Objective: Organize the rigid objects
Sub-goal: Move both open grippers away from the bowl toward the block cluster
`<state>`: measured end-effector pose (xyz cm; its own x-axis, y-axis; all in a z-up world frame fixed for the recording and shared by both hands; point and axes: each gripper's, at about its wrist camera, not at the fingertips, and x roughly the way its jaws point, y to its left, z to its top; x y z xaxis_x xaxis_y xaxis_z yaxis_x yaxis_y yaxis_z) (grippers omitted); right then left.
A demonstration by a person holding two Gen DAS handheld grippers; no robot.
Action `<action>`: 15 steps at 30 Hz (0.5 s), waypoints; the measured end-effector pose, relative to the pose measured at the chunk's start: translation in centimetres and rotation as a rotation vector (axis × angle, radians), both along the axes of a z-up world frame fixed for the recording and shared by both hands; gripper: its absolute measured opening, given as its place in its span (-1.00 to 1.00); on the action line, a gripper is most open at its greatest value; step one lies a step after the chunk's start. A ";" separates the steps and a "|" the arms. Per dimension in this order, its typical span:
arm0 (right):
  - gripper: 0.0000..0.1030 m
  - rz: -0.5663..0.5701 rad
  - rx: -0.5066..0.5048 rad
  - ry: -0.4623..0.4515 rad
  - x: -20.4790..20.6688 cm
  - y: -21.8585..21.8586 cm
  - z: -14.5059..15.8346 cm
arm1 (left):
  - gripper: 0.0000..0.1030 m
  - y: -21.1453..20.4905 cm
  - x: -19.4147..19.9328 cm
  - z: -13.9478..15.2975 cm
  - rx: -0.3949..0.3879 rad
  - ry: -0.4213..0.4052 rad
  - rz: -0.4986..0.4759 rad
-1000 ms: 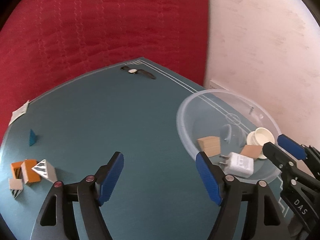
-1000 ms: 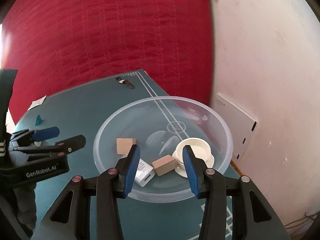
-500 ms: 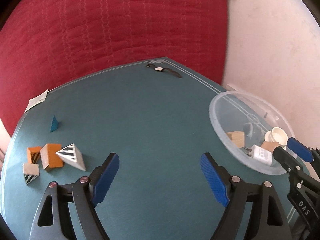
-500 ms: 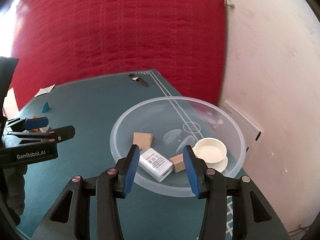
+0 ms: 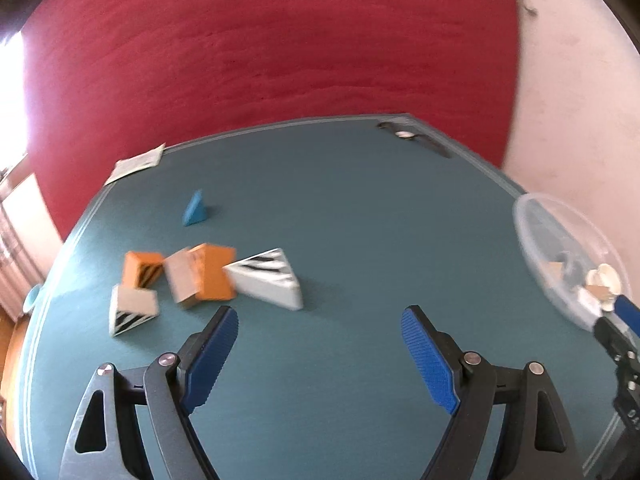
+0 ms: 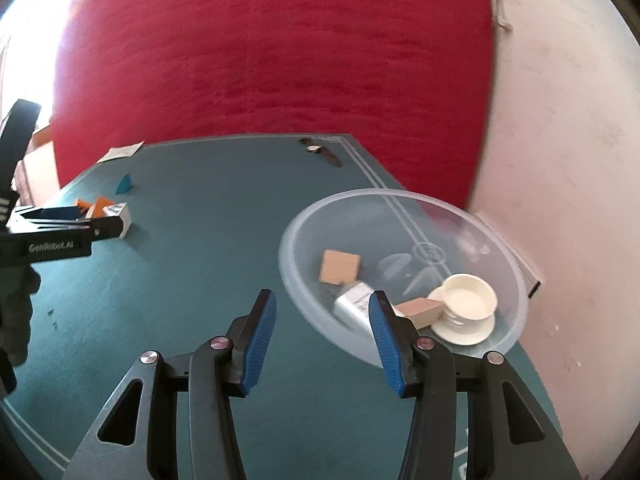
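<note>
Left gripper (image 5: 320, 344) has been spreading its fingers, nothing between them, near the blocks (image 5: 200, 276) on the desk (image 5: 360, 220). Right gripper (image 6: 322, 320), fingers apart, empty, beside the bowl (image 6: 500, 240).

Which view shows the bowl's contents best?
Right wrist: the bowl sits whole and near, with wooden blocks, a white charger and a cream cup visible inside. The left wrist view catches only part of it, blurred at the frame edge.

My left camera, somewhat blurred, looks down over the surface (image 5: 340, 208) toward blocks (image 5: 208, 276); my right faces the bowl (image 6: 400, 200). Both share these.
</note>
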<state>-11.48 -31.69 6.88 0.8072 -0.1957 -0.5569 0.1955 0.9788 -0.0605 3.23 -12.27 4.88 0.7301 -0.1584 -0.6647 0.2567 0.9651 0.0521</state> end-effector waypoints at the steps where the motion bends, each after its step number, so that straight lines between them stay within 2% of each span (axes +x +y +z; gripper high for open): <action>1: -0.03 0.011 -0.002 0.002 0.0 0.3 0.0 | 0.68 0.7 0.2 -0.1 0.007 0.003 0.015; 7: 0.06 0.076 -0.005 0.039 0.2 2.1 -0.8 | 0.68 5.0 1.2 -0.7 0.021 0.032 0.105; 15: 0.06 0.149 -0.016 0.082 0.5 4.2 -1.7 | 0.68 9.5 1.6 -0.9 0.036 0.030 0.202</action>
<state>-10.97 -27.53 5.17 0.7798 -0.0863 -0.6200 0.0417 0.9954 -0.0860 4.85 -2.74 3.99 0.7246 0.0135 -0.6890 0.0605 0.9947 0.0830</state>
